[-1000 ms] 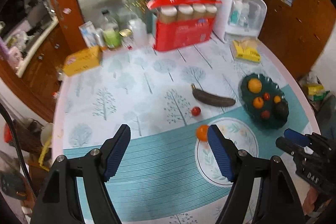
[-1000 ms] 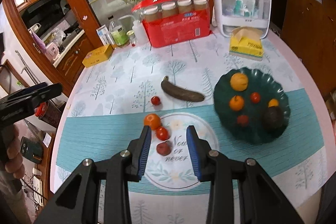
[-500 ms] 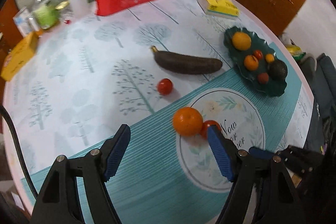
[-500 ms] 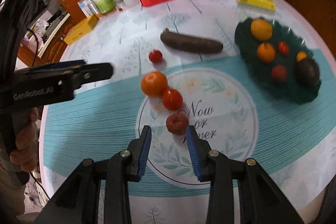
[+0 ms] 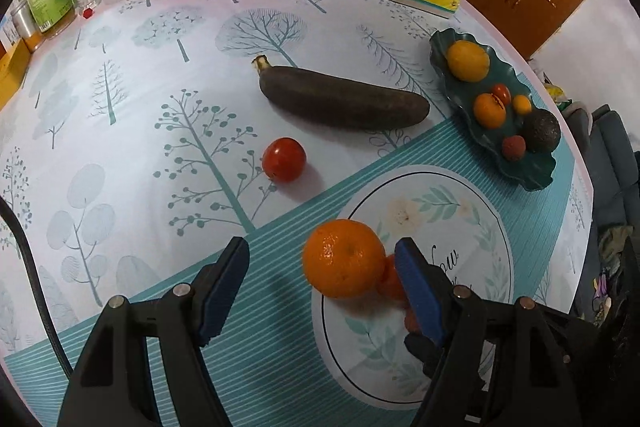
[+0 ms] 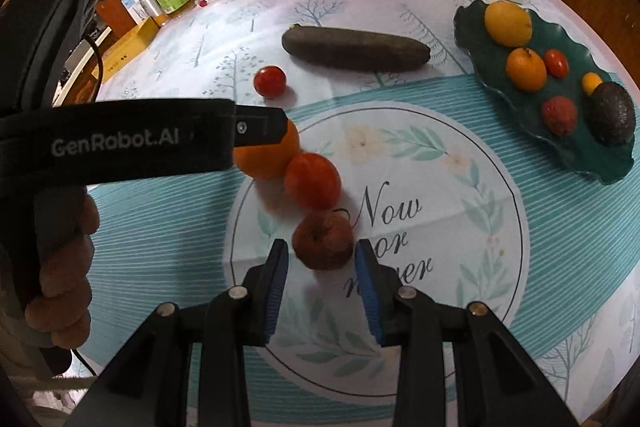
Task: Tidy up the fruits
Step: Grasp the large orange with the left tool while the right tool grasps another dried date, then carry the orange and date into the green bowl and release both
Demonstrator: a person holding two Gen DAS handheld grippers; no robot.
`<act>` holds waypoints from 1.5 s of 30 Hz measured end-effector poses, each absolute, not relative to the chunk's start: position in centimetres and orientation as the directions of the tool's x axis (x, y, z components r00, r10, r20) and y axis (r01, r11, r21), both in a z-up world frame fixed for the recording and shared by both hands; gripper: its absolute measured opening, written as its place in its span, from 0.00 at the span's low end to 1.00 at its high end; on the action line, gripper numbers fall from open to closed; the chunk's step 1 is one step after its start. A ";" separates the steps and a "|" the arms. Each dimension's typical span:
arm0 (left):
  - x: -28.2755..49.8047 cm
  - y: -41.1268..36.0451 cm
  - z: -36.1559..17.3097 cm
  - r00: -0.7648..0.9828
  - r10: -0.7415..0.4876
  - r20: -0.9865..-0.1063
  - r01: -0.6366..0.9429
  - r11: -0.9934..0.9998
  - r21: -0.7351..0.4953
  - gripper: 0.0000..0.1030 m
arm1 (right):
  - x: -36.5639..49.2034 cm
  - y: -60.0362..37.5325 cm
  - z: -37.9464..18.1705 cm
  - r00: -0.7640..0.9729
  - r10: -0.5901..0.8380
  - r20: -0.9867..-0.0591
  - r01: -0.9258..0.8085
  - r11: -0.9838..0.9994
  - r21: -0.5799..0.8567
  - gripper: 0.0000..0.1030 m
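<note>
We see the left gripper [image 5: 322, 283] spread wide around the orange [image 5: 343, 258], its right pad just beside the fruit. The right gripper [image 6: 321, 277] stands open, its pads flanking the small dark-red fruit [image 6: 322, 241] (contact unclear). Both fruits lie on the tablecloth's printed circle [image 6: 480, 227], near the green plate [image 6: 592, 163].

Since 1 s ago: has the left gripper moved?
Yes. The left gripper has advanced toward the orange, which now sits between its open fingers; the banana looms larger.
</note>
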State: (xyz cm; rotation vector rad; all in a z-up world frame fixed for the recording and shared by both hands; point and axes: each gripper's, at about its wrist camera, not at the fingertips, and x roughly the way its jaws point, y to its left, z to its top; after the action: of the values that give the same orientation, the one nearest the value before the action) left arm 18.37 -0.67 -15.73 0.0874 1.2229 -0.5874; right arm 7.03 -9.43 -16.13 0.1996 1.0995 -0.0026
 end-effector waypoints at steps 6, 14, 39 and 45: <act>18.8 -0.8 -16.4 0.215 -0.372 -0.903 0.446 0.860 -0.248 0.71 | 7.0 -9.3 -16.2 0.476 0.090 -0.875 0.082 0.986 0.146 0.32; 18.5 -1.0 -17.3 0.219 -0.360 -0.907 0.418 0.874 -0.246 0.70 | 6.5 -10.1 -15.8 0.492 0.062 -0.869 0.101 0.987 0.128 0.32; 15.3 1.3 -13.2 0.299 -0.349 -0.888 0.407 0.888 -0.212 0.41 | 3.5 -11.5 -13.4 0.553 0.077 -0.829 0.125 0.977 0.174 0.31; 12.7 1.7 -8.6 0.329 -0.381 -0.864 0.420 0.879 -0.227 0.41 | 1.5 -11.0 -10.1 0.592 0.079 -0.802 0.095 0.981 0.167 0.31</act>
State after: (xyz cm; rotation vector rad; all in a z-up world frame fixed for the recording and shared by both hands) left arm 12.70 1.73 -8.63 0.0397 1.1189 -0.5243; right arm 1.49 -11.01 -10.08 0.1999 0.9389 -0.0090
